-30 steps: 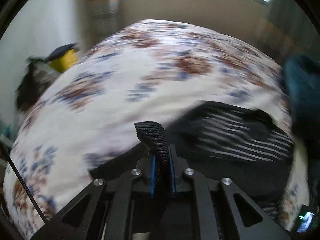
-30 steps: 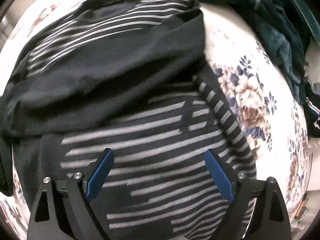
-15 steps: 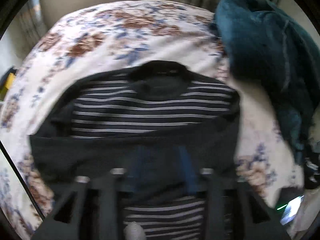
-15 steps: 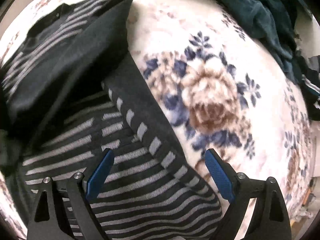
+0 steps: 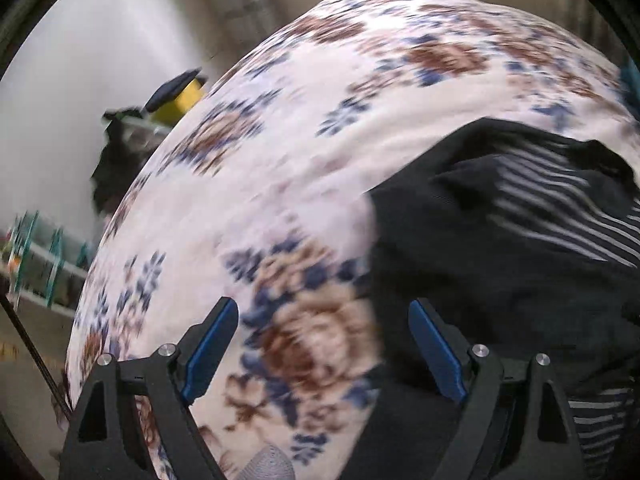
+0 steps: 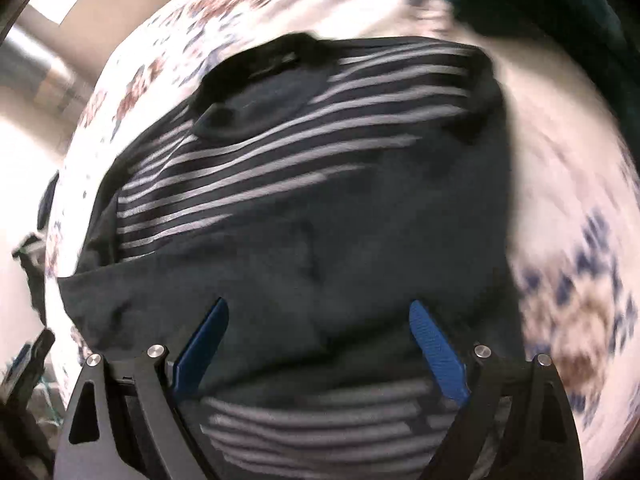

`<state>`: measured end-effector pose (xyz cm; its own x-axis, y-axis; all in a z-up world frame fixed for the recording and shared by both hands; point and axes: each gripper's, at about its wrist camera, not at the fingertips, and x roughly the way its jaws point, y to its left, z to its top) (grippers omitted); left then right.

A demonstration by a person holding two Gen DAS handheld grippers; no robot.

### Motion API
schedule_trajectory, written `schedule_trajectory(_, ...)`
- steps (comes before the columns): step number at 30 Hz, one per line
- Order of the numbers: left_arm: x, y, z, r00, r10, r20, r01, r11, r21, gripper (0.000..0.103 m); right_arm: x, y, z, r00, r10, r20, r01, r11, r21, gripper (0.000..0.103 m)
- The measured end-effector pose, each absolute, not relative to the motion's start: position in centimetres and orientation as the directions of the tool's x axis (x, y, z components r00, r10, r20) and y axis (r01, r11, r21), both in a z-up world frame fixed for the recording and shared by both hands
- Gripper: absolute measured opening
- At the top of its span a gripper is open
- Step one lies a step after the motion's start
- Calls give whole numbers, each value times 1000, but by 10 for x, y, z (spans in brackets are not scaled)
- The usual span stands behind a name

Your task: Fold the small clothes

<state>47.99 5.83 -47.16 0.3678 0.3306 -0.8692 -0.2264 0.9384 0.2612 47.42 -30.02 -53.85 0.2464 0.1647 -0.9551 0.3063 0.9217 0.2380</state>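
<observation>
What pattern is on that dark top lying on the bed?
Black top with thin pale-grey horizontal stripes, clearest in the right wrist view.

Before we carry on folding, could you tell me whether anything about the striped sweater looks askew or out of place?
Nothing is damaged. The striped sweater lies on the floral bedspread with a plain dark layer folded across its middle, on a slant against the stripes, with slight wrinkles. Both hand-held grippers are open and hold nothing.

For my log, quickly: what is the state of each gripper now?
Left gripper: open, holding nothing, over the floral bedspread.
Right gripper: open, holding nothing, above the black grey-striped shirt.
</observation>
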Motion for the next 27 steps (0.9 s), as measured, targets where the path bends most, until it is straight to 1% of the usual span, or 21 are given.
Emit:
schedule_trajectory(1,477,62,-474,356,335,-872,-233,936,264,87,483,-290,-546,210,167,-963,294,929,225,91)
schedule_trajectory(2,473,67,-478,345,343,-874,-235,933,274,87,490,-282,-553,185,166,-969,285,934,215,77)
schedule_trajectory(3,473,69,-481,335,355,-873,-237,928,287,87,492,-275,-558,174,161,-971,266,942,204,67)
schedule_trajectory(4,471,73,-483,326,364,-872,-238,925,297,87,493,-269,-559,173,134,-976,242,955,174,60)
schedule_trajectory(5,470,77,-486,319,368,-873,-240,923,301,87,494,-262,-556,191,98,-977,203,970,137,32)
schedule_trajectory(6,468,81,-487,314,373,-873,-242,921,306,87,493,-255,-552,211,84,-974,156,981,119,9)
schedule_trajectory(8,467,87,-489,315,391,-865,-240,915,326,87,487,-246,-537,263,19,-965,108,993,50,9)
schedule_trajectory(11,469,94,-490,320,400,-859,-238,911,336,87,477,-246,-512,323,-35,-946,95,995,-4,8)
schedule_trajectory(16,478,95,-489,326,376,-868,-248,919,305,87,471,-278,-477,384,-15,-923,216,974,74,8)
schedule_trajectory(19,486,88,-487,339,356,-871,-250,926,282,87,468,-313,-458,411,-62,-910,291,955,67,8)
schedule_trajectory(22,497,74,-485,357,325,-876,-236,939,252,87,473,-348,-453,392,-142,-909,358,934,8,8)
schedule_trajectory(24,508,60,-486,379,307,-873,-207,948,243,87,478,-375,-460,348,-183,-920,393,919,-34,8)
schedule_trajectory(26,522,43,-489,398,290,-870,-154,956,248,87,484,-398,-476,290,-175,-941,424,905,-37,8)
schedule_trajectory(27,529,36,-490,406,286,-868,-136,958,252,87,488,-406,-490,237,-140,-961,422,906,-28,8)
